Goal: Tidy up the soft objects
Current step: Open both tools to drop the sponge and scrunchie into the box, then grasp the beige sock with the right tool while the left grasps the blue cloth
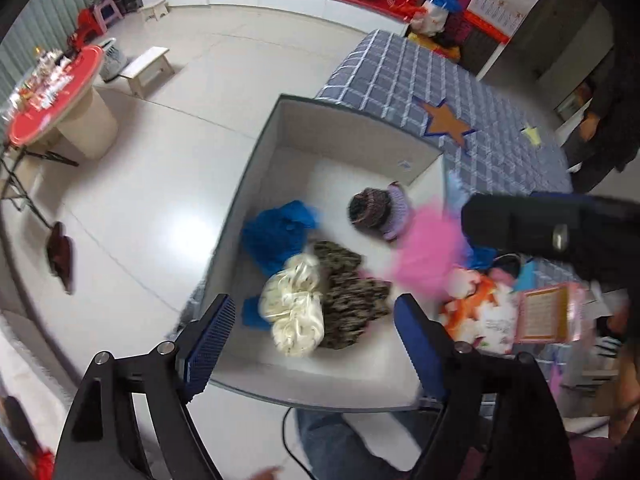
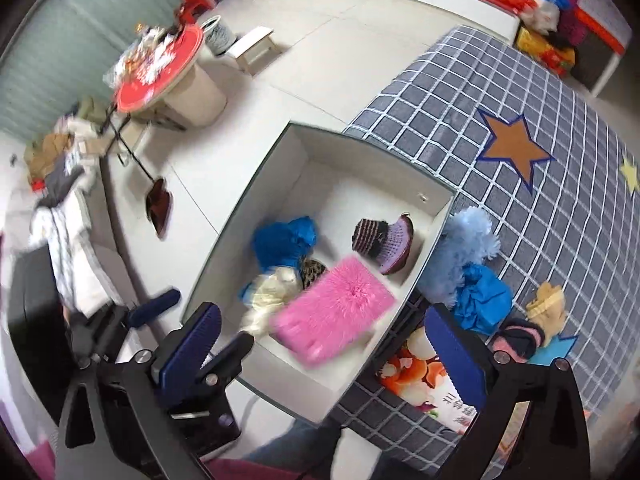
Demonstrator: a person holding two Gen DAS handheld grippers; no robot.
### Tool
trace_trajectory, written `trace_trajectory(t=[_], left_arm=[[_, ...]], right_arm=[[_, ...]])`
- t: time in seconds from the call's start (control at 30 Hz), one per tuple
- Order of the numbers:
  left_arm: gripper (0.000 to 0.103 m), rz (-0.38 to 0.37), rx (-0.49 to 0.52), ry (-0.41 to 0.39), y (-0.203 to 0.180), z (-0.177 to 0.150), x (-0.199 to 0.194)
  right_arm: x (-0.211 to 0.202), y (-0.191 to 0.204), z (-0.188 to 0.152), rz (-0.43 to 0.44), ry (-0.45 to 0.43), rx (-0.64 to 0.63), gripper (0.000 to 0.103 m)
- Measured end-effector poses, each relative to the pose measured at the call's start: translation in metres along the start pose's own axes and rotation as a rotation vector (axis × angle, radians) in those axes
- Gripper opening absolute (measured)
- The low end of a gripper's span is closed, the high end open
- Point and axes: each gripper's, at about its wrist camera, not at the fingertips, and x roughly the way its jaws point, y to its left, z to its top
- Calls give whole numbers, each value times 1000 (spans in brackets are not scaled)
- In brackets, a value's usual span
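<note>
A white open box (image 1: pixel 256 168) (image 2: pixel 434 216) stands at the edge of a grey checked mat. It holds a blue cloth (image 1: pixel 276 232) (image 2: pixel 284 240), a cream satin piece (image 1: pixel 294 304) (image 2: pixel 268 292), a dark patterned cloth (image 1: pixel 352 292), a knitted striped hat (image 1: pixel 376 208) (image 2: pixel 382 240) and a fluffy pink pad (image 1: pixel 428 252) (image 2: pixel 336 308), blurred, tilted in or just over the box. My left gripper (image 1: pixel 316 340) is open and empty above the box's near side. My right gripper (image 2: pixel 324 348) is open and empty above the pink pad; its body also shows in the left wrist view (image 1: pixel 552 228).
On the checked mat (image 2: pixel 560 220) beside the box lie a light blue fluffy piece (image 2: pixel 468 248), a blue cloth (image 2: pixel 484 300), a pink and black knit (image 2: pixel 520 338), a tan piece (image 2: pixel 548 304) and a printed bag (image 2: pixel 420 372). A red round table (image 1: pixel 56 92) and stool (image 1: pixel 150 66) stand on the tiled floor.
</note>
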Motion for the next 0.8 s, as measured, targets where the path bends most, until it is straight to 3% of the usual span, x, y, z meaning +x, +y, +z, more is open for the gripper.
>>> trace_trajectory(t=[0.13, 0.2, 0.37, 0.5, 0.67, 0.8], left_arm=[[92, -182, -28, -11, 1, 6, -9], [93, -230, -15, -35, -6, 13, -16], [93, -212, 149, -25, -56, 36, -19], [93, -180, 278, 29, -104, 50, -4], [93, -109, 422, 127, -172, 65, 50], [93, -65, 431, 216, -210, 74, 100]], right_arm=[[1, -35, 3, 127, 58, 150, 102], [-5, -58, 1, 150, 50, 220, 102], [-32, -129, -16, 101, 19, 379, 102], [-49, -198, -35, -64, 48, 508, 102], [-46, -276, -67, -121, 126, 655, 102], [-25, -309, -73, -135, 186, 669, 102]])
